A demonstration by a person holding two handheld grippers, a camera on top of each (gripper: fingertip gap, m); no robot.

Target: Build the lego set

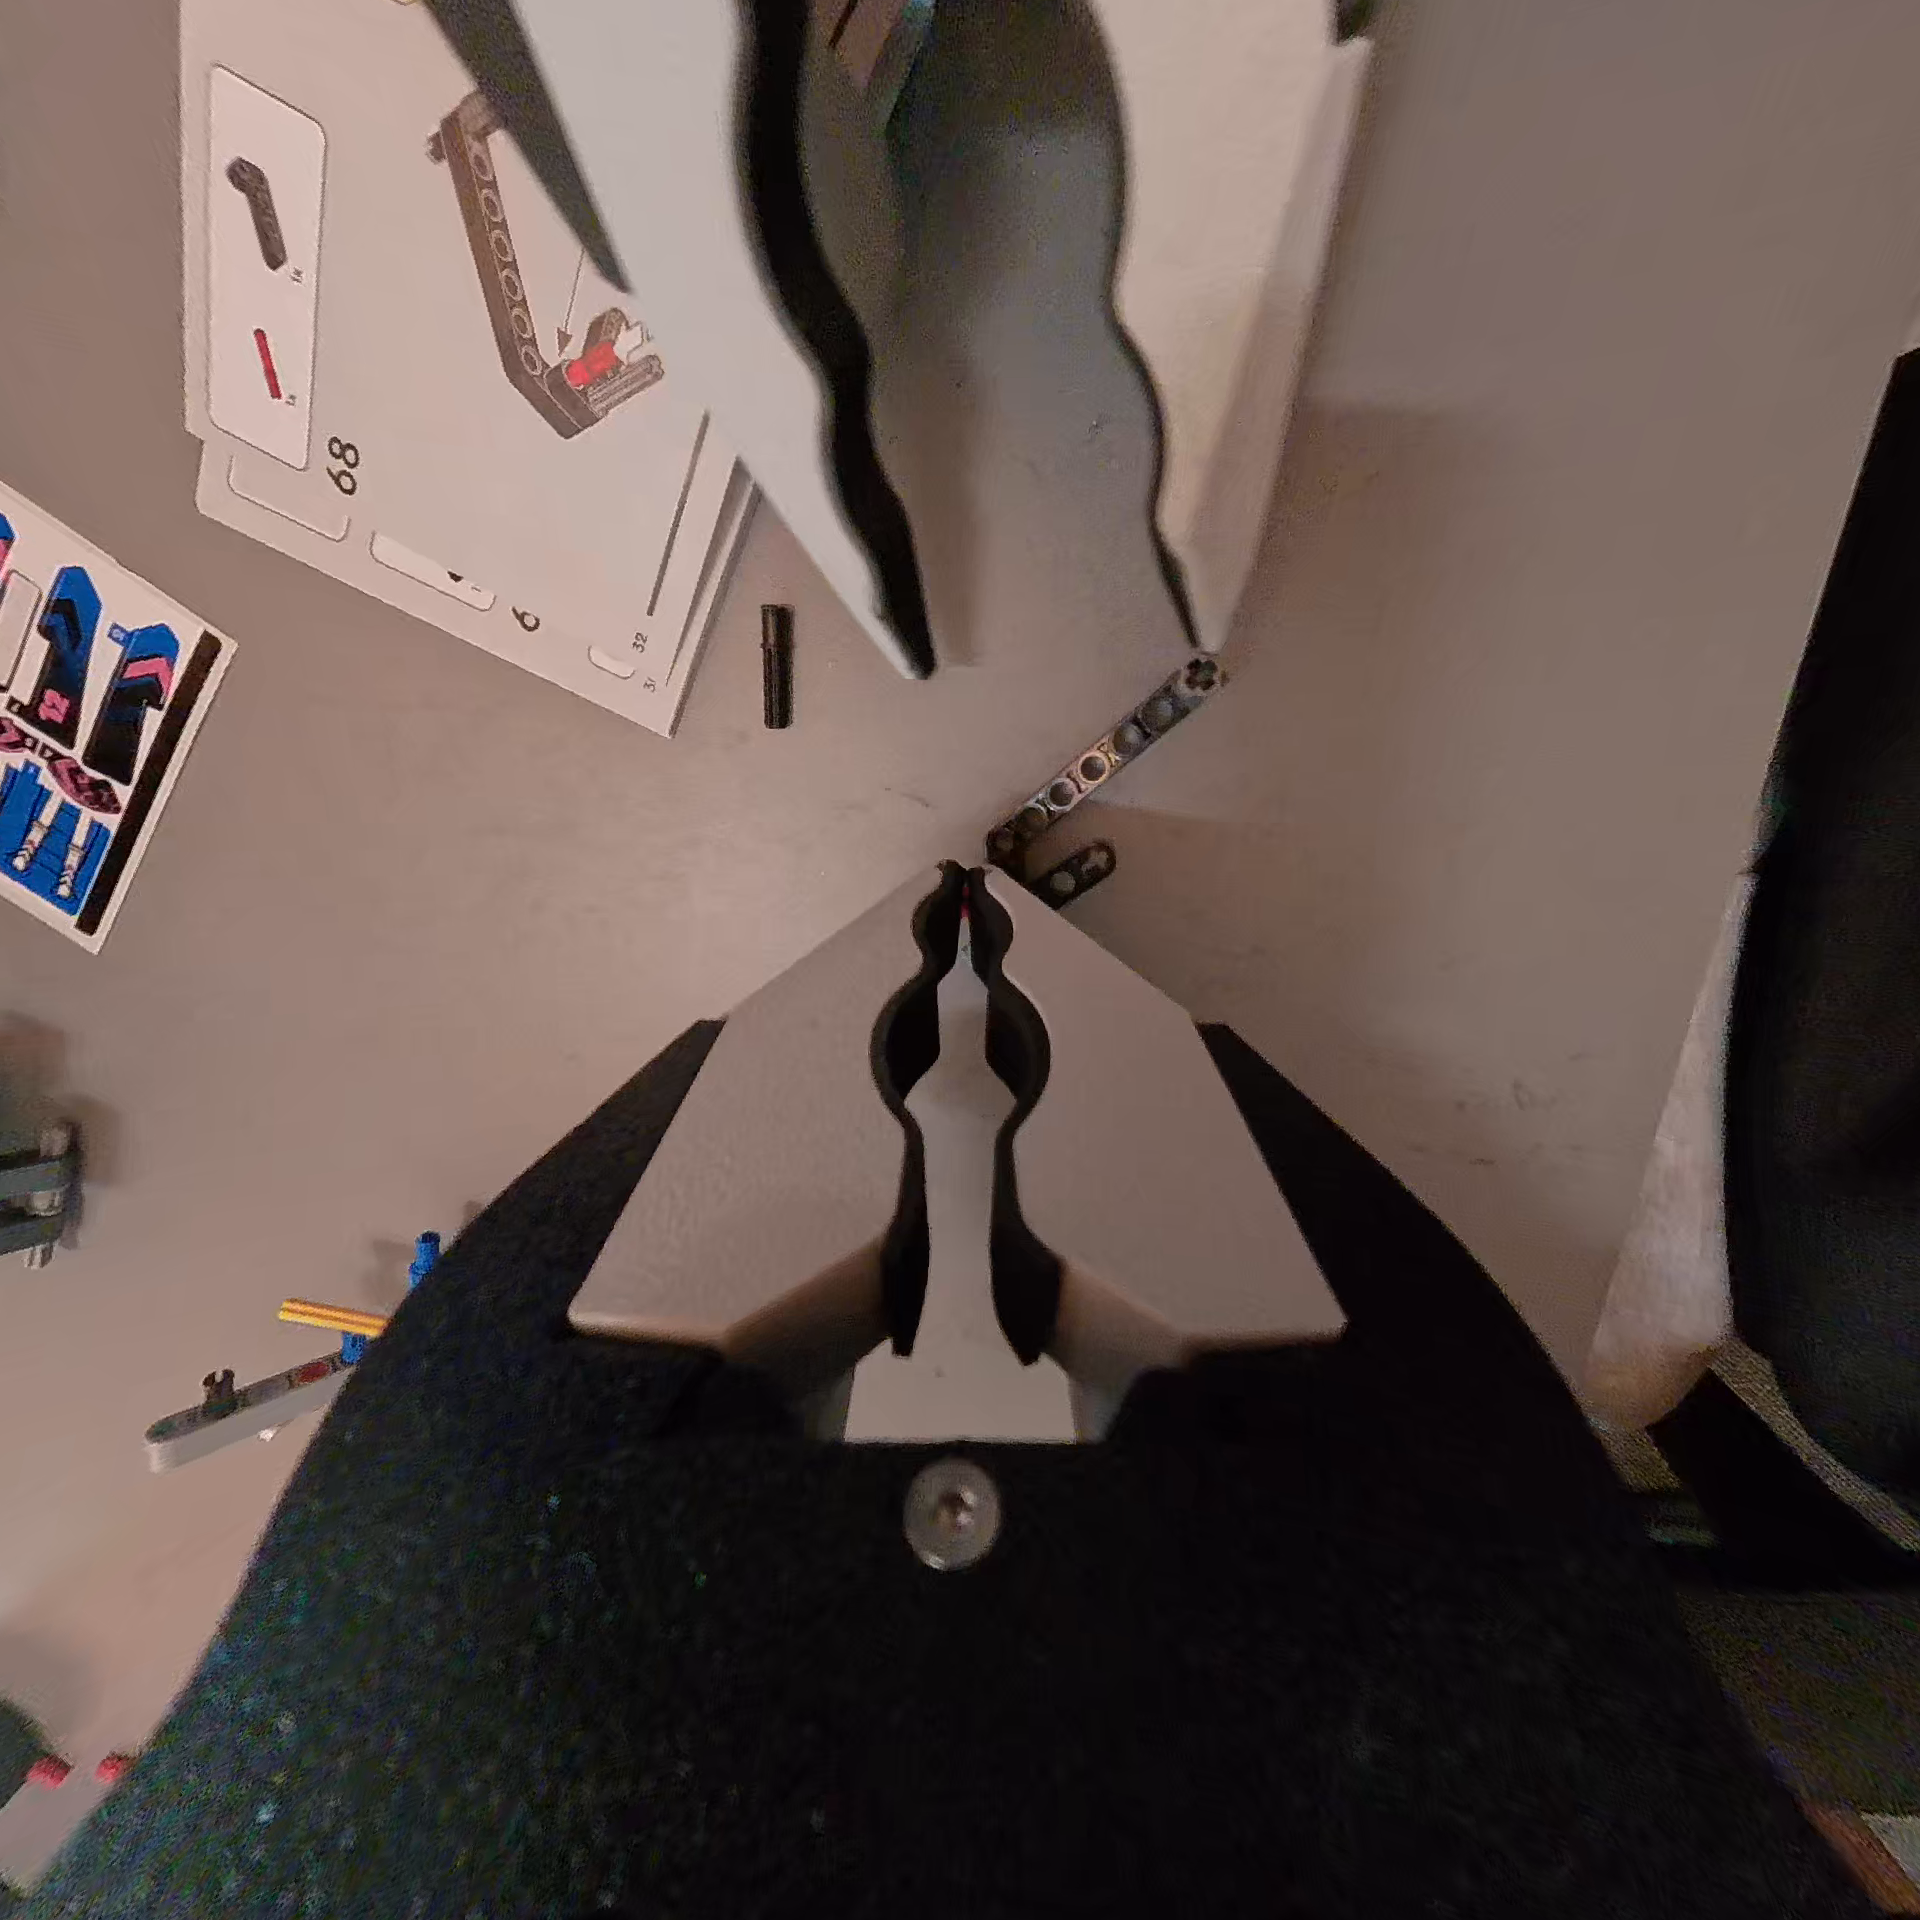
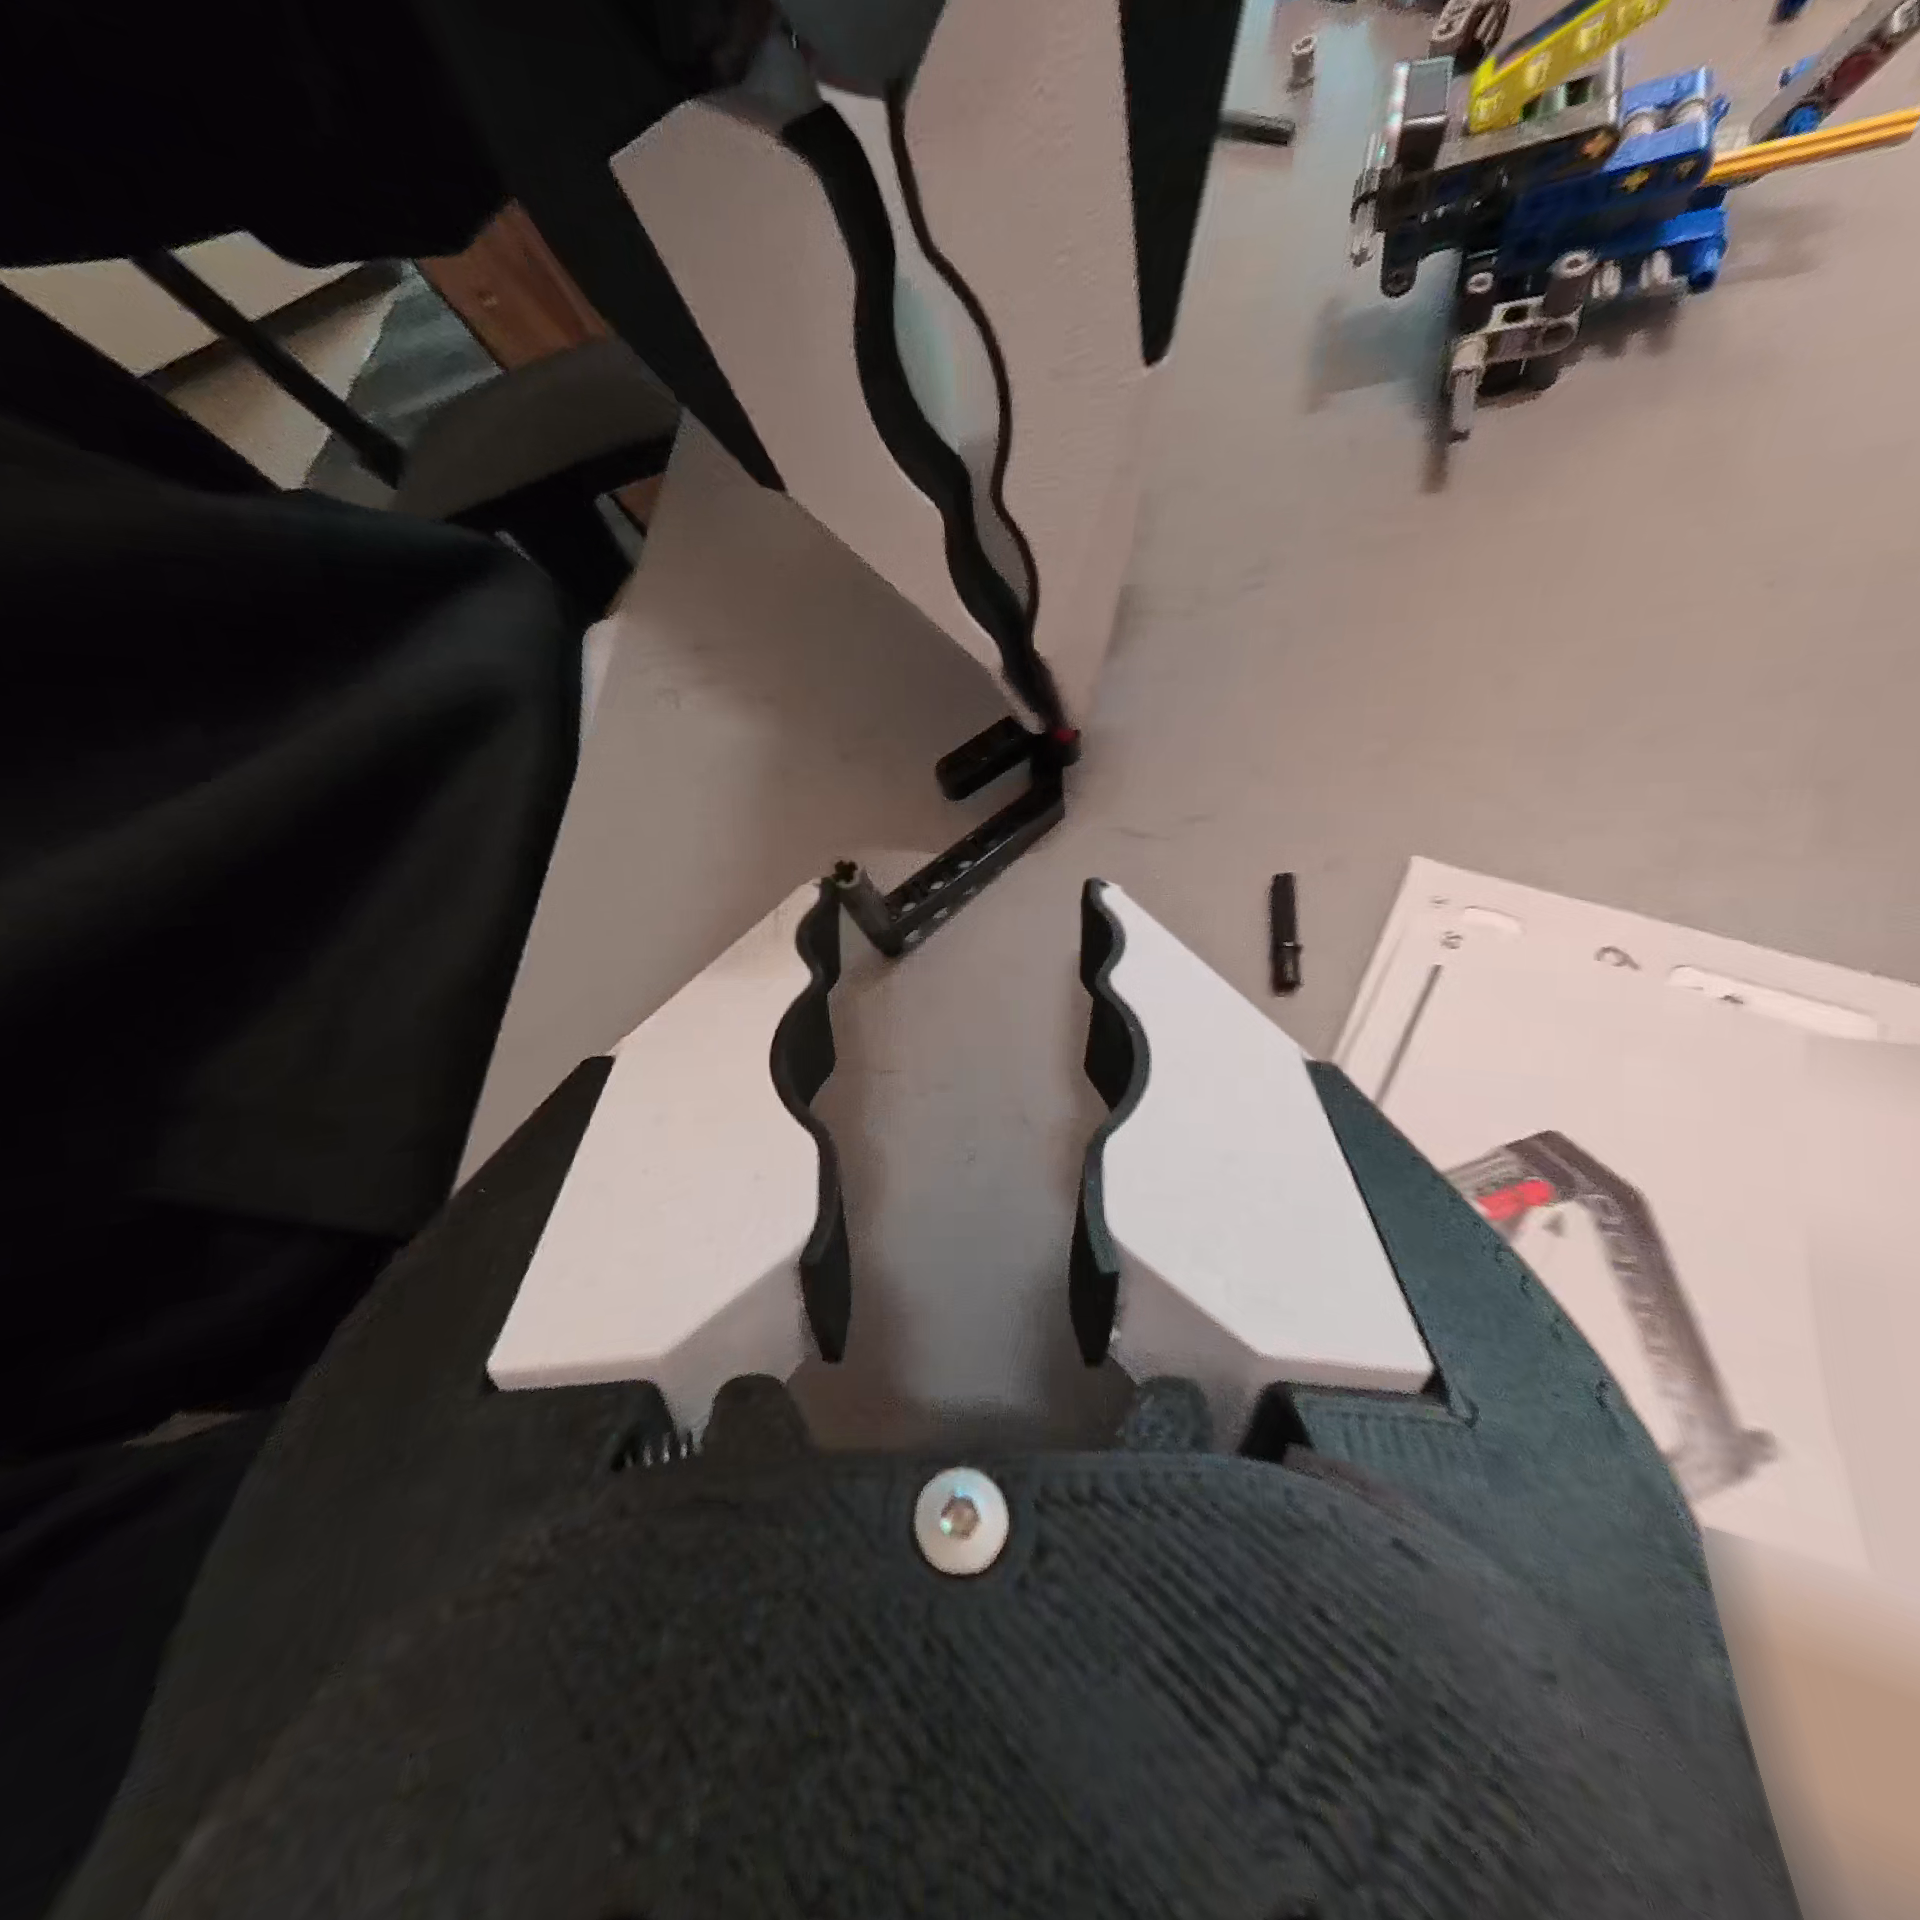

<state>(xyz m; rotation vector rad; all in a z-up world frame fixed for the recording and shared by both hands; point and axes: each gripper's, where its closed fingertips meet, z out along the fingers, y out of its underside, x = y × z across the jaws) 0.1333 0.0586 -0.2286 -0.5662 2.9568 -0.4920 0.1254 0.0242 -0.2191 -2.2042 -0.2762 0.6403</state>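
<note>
We see open instruction booklet (image 1: 457,343) at 11 o'clock in left wrist view, flat on grey table (image 1: 520,935). Sticker sheet (image 1: 94,727), blue, black and pink, at 9 o'clock, apart from booklet. Small black pin (image 1: 777,665) just beside booklet's corner. Loose parts at 8 o'clock: yellow axle (image 1: 327,1317), grey beam (image 1: 239,1403). In right wrist view we note blue, yellow and grey brick assembly (image 2: 1538,197) at 1 o'clock, blurred. Dark cloth (image 2: 239,831) at 9 o'clock.
</note>
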